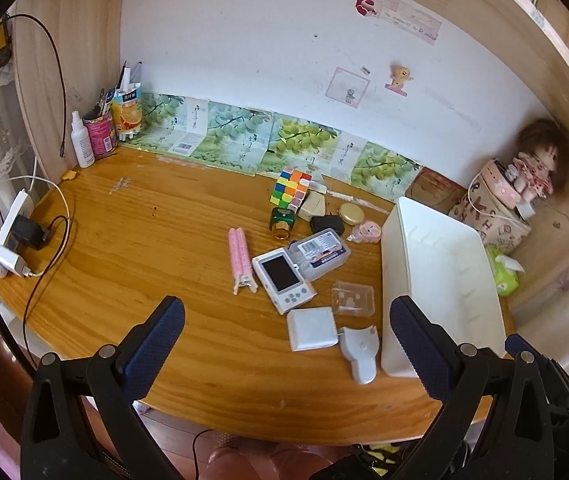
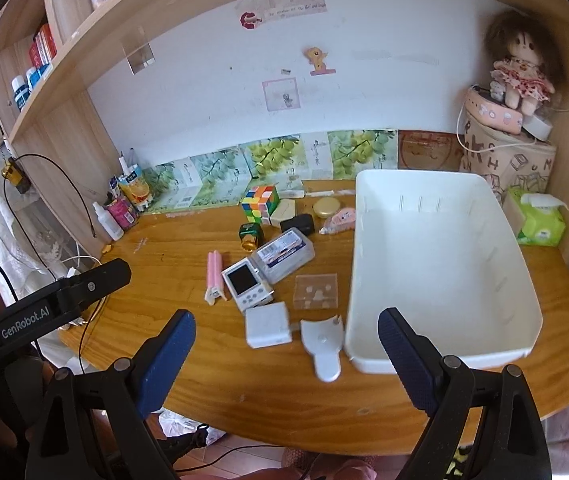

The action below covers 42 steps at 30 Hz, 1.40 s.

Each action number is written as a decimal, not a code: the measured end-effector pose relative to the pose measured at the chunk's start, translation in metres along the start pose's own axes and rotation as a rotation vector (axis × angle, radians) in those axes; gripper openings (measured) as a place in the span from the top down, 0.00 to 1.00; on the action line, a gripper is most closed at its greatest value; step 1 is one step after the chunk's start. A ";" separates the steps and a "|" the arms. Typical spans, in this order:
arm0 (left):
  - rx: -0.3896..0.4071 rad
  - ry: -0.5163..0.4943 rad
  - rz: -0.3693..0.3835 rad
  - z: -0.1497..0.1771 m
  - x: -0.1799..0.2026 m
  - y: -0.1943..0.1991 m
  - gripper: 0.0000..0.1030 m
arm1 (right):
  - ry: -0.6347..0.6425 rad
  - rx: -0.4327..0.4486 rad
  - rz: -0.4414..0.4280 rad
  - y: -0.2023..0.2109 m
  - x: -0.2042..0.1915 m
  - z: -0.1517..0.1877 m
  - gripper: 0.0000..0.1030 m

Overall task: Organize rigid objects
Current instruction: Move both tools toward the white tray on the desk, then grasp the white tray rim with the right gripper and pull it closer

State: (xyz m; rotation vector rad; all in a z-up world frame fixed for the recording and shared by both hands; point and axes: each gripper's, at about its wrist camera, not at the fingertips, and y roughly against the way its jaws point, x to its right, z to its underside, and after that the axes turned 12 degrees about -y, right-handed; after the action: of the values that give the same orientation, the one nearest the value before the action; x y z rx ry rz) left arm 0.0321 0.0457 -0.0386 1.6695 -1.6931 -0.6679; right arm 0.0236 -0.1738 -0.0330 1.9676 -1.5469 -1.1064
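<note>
Nothing has been sorted yet, judging by the white rectangular plastic bin, which sits on the right side of the round wooden desk with nothing inside it. All the small hard items lie in a loose cluster just left of the bin. Nearest the desk's front edge are a white square charger block and a white flat plastic piece with a rounded tab, the latter just beside the bin's near corner. Behind them lie a clear square plastic case, a white handheld game console with a dark screen, a translucent lidded box with a printed label and a pair of pink tubes. Further back stand a multicoloured puzzle cube, a green bottle with a gold cap, a small black adapter, a round gold tin and what may be a pink correction-tape dispenser.

The left gripper and the right gripper both hover above the near edge, fingers spread wide and holding nothing. Every item remains to be moved.
</note>
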 end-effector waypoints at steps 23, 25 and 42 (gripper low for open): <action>-0.336 0.219 -0.116 0.025 0.080 -0.098 0.01 | -0.115 -0.191 0.051 -0.056 0.157 -0.063 0.10; -0.382 0.225 -0.115 0.029 0.082 -0.109 0.01 | -0.148 -0.206 0.070 -0.063 0.171 -0.067 0.15; -0.630 0.354 -0.092 0.056 0.076 -0.164 0.01 | -0.354 -0.301 0.194 -0.097 0.247 -0.086 0.34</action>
State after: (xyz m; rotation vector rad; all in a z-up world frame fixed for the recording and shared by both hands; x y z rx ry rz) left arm 0.1004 -0.0437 -0.1904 1.3138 -1.0186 -0.7919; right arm 0.1692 -0.3899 -0.1333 1.4484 -1.5869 -1.5593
